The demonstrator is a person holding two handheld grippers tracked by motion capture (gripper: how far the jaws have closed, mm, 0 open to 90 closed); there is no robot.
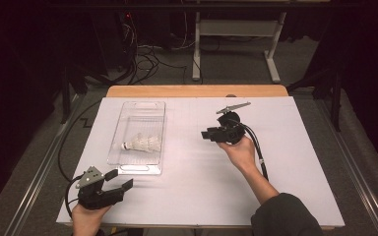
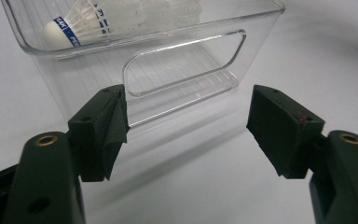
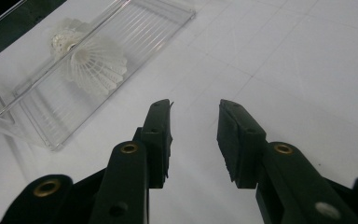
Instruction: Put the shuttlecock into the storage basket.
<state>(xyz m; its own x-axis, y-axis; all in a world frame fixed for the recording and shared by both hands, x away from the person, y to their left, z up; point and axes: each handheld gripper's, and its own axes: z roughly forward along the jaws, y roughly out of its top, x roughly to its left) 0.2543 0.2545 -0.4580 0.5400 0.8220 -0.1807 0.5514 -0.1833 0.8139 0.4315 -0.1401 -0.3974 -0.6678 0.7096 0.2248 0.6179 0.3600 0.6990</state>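
A white shuttlecock (image 1: 141,143) lies on its side inside a clear plastic bin (image 1: 123,118) on the white table. In the left gripper view the shuttlecock (image 2: 81,21) with its blue band shows behind the bin's handle cut-out (image 2: 184,63). My left gripper (image 1: 119,179) rests near the table's front left corner, just in front of the bin, open and holding nothing. My right gripper (image 1: 204,133) hangs above the table's middle, right of the bin, pointing left toward it, jaws open with nothing between them. From it I see the shuttlecock (image 3: 95,63) through the bin wall.
The white table sheet (image 1: 295,162) spreads wide to the right and front. A wooden table edge (image 1: 197,91) runs along the back. Beyond it stand a white desk frame (image 1: 236,44) and tangled cables (image 1: 142,56) on the floor.
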